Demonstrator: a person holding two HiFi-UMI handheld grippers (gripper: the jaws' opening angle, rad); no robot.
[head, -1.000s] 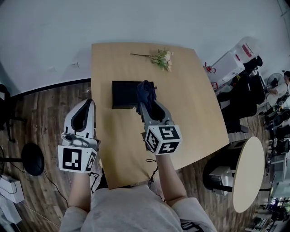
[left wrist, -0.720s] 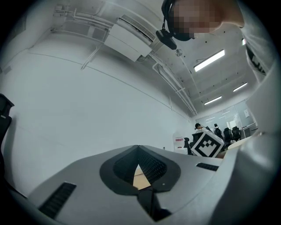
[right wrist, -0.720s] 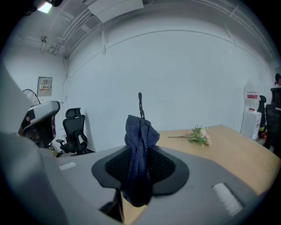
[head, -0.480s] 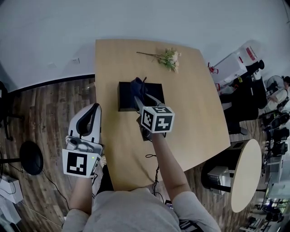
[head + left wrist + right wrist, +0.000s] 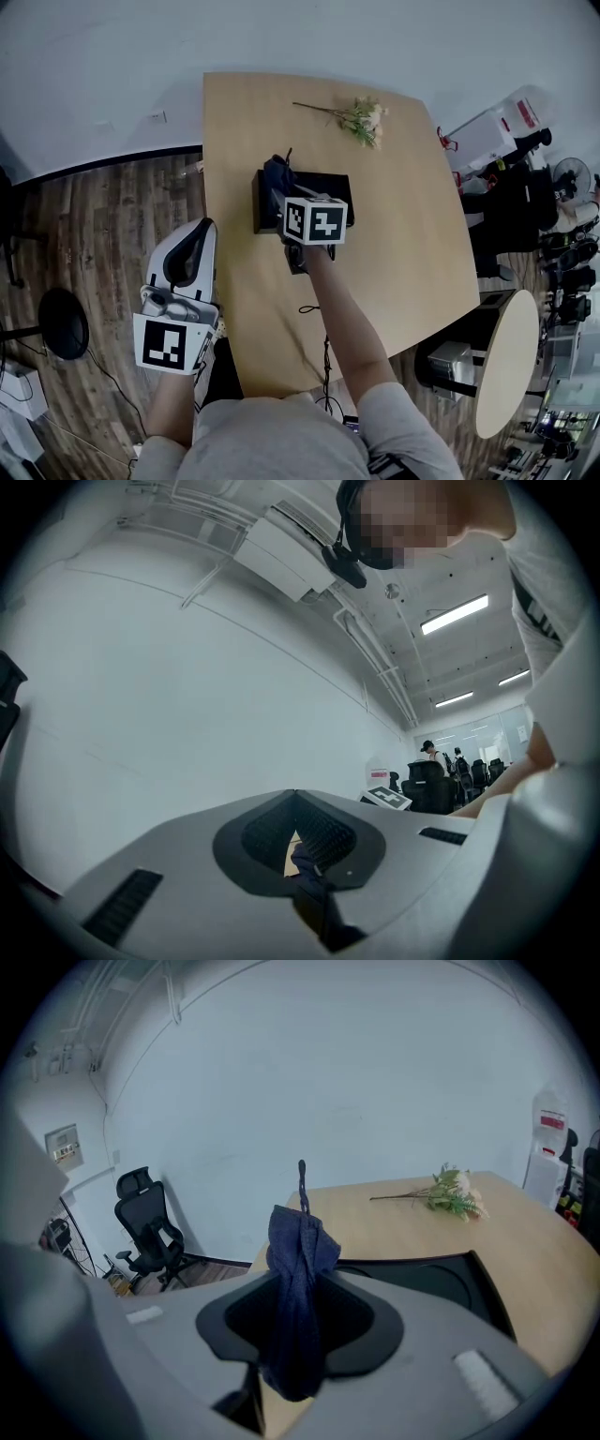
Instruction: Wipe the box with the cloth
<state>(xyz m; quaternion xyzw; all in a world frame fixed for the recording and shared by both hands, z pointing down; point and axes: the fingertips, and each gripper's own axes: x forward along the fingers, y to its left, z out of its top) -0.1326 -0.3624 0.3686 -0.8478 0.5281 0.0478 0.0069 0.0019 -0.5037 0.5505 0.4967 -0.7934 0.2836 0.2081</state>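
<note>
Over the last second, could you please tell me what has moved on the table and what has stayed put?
The right gripper, shut on the bunched dark blue cloth, swept it leftward over the flat black box, from its right end to its left. The left gripper stayed shut off the wooden table's left edge; box and pale flower sprig kept their places.

White wall [image 5: 281, 37], wood-plank floor [image 5: 103, 216], black office chair [image 5: 150, 1227], ceiling strip lights [image 5: 455, 614].
</note>
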